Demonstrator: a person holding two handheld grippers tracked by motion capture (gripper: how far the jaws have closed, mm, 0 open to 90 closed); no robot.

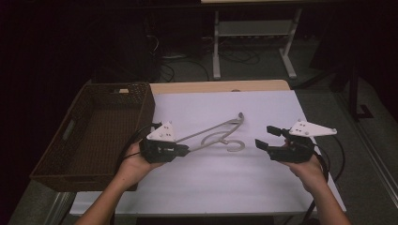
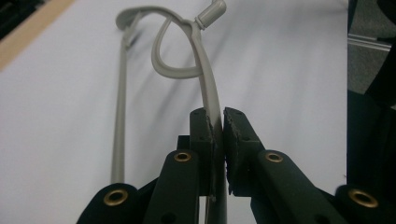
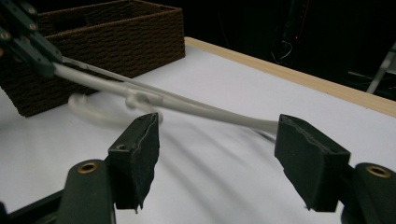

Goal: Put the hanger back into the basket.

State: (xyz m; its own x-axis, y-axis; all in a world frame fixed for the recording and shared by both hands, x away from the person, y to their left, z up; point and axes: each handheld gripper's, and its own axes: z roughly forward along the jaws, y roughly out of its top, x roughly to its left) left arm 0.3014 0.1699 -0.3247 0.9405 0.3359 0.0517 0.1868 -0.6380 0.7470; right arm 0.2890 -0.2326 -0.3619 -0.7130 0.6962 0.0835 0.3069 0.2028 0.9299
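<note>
The grey hanger, lifted at mid-table, is pinched by one arm in the left gripper, the right gripper is held wide open nearby, and a carry left to the basket is probably called for next.

Dim room, grey floor, white-legged table

Brown wicker basket at the table's left edge, white tabletop, metal-legged stand beyond.
</note>
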